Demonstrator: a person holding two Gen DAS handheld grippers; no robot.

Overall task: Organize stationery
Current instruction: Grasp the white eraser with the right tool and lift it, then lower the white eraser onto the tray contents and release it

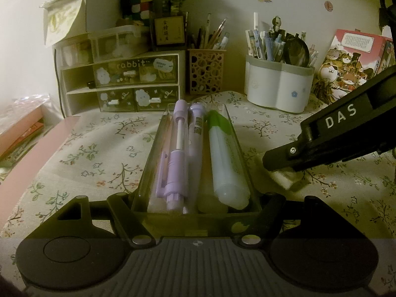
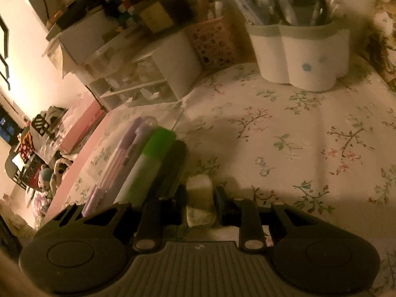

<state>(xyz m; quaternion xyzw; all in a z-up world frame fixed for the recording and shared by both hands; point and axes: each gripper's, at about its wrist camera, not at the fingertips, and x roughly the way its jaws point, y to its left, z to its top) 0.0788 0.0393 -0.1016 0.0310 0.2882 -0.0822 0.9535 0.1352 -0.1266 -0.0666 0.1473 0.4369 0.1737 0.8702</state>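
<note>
Along the back of the table (image 1: 104, 146), against the wall, a small drawer unit (image 1: 118, 84), a perforated pen cup (image 1: 206, 71) and a white flower-shaped pen holder (image 1: 278, 86) are lined up, with a pink printed box (image 1: 351, 66) at the right end. Nearer, a clear tray (image 1: 195, 163) is clamped at its near end between the left tongs (image 1: 195, 212), which are closed on its walls. A lilac pen (image 1: 177, 153), a pale lilac tube (image 1: 195, 133) and a green-capped highlighter (image 1: 224, 158) are laid lengthwise in it. Just right of the tray, a white eraser (image 2: 200, 198) is gripped by the right tongs (image 2: 200, 195), closed on its sides; in the left view it is largely hidden under the black arm. Open floral cloth is left to the right of the eraser and ahead of it up to the white holder. On the left, the cloth ends short of the pink table edge, beyond which clutter is seen lower down. Dim, warm light is cast over everything.
</note>
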